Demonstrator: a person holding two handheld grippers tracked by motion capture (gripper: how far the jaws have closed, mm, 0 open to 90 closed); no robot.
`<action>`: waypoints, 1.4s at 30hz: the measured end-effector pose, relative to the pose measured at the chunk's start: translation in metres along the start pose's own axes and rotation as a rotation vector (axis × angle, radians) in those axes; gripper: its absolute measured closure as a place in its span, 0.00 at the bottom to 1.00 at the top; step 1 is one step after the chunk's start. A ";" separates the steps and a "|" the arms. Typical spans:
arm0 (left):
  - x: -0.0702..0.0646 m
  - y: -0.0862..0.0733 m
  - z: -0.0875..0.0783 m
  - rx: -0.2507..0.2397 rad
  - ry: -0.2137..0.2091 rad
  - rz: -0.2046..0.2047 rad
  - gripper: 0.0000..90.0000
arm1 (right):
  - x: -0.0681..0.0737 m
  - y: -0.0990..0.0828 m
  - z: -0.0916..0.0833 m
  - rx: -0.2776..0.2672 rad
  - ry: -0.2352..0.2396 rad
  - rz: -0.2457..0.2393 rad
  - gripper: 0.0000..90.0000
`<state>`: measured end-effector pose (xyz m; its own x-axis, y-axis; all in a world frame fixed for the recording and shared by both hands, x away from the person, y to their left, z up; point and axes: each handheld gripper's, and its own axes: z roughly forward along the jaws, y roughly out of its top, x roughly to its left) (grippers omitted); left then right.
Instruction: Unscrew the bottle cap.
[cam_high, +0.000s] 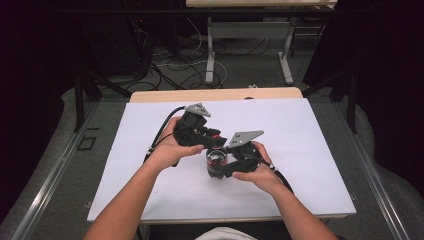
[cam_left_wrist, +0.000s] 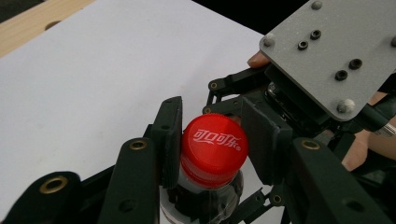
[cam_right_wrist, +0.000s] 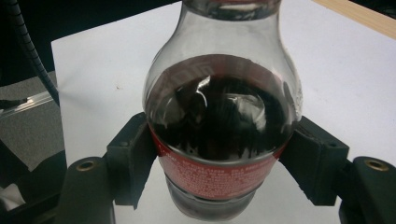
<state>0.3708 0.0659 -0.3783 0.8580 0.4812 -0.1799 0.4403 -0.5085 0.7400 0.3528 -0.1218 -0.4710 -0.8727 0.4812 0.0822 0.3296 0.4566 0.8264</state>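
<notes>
A small clear cola bottle (cam_high: 216, 162) with dark drink and a red label stands upright on the white sheet at the table's middle. My right gripper (cam_high: 221, 170) comes in from the right and is shut on the bottle's body (cam_right_wrist: 222, 121), one pad pressing each side at the label. My left gripper (cam_high: 214, 143) reaches in from the upper left and is shut on the red cap (cam_left_wrist: 214, 149), which sits between its two pads (cam_left_wrist: 170, 140). The grey plate (cam_left_wrist: 331, 56) of the right gripper shows just beyond the cap.
A white sheet (cam_high: 300, 140) covers most of the wooden table (cam_high: 215, 94), with bare room all around the bottle. Beyond the far edge are table legs (cam_high: 210, 65) and loose cables on the floor. Black rails run along both sides.
</notes>
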 end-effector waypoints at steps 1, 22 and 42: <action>-0.002 0.000 0.000 -0.004 0.017 -0.020 0.67 | 0.000 0.000 0.000 0.000 -0.002 -0.007 0.34; -0.014 0.007 -0.002 -0.039 0.100 -0.203 0.52 | -0.001 0.000 -0.001 0.004 -0.008 0.001 0.34; 0.013 -0.003 -0.010 -0.009 -0.060 0.066 0.50 | 0.001 0.001 -0.002 0.007 0.014 -0.010 0.34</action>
<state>0.3784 0.0808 -0.3764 0.8996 0.4027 -0.1690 0.3800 -0.5311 0.7573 0.3519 -0.1224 -0.4690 -0.8808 0.4664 0.0820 0.3236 0.4664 0.8233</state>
